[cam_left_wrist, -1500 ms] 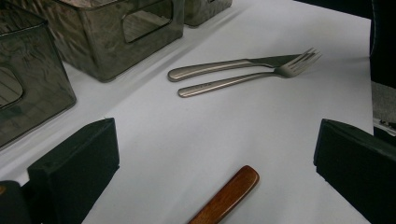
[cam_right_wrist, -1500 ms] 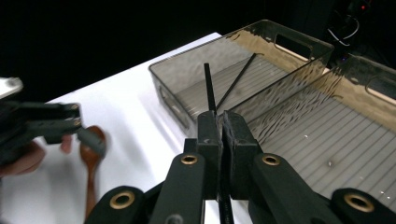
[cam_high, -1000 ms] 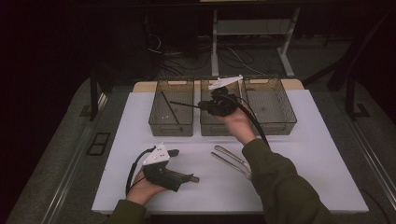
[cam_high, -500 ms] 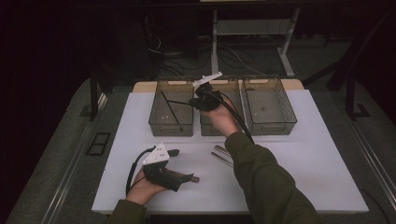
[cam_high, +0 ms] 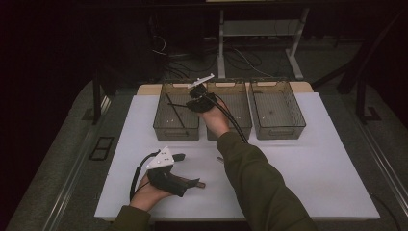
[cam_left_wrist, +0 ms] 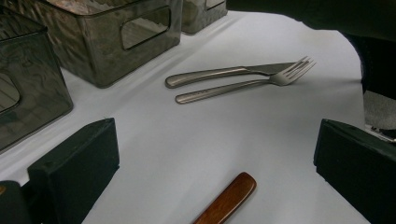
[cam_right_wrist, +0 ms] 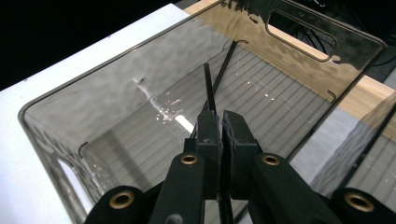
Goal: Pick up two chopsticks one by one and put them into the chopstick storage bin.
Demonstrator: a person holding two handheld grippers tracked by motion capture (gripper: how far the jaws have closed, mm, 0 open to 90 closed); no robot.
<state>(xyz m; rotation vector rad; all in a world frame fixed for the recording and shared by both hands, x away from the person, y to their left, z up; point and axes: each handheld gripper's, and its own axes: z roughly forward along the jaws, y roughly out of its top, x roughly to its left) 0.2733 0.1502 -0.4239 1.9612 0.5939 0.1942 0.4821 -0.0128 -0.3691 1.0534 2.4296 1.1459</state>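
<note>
Right gripper (cam_high: pixel 192 102) hangs over the leftmost of three smoky clear bins (cam_high: pixel 175 114), its jaws pinched tight on a thin black stick (cam_right_wrist: pixel 208 88) that runs out ahead of the fingertips and down into that bin; in the right gripper view the stick's far end points toward the bin's ribbed floor. A second black stick (cam_high: pixel 176 113) already lies slanted inside the same bin, just below and to the left of the jaws. Left gripper (cam_high: pixel 190 183) rests low on the white tabletop (cam_high: pixel 312 168), well back from the bins, its jaws standing wide apart with nothing between the pads. Just ahead of those open jaws lies a brown wooden handle (cam_left_wrist: pixel 228 199), and farther out a steel knife (cam_left_wrist: pixel 224 73) and fork (cam_left_wrist: pixel 247 86) lie side by side, touching near their tips. Beyond the white surface the room is dark, with a grey floor, cables and the legs of a light-coloured stand (cam_high: pixel 260 36) behind the bins.
</note>
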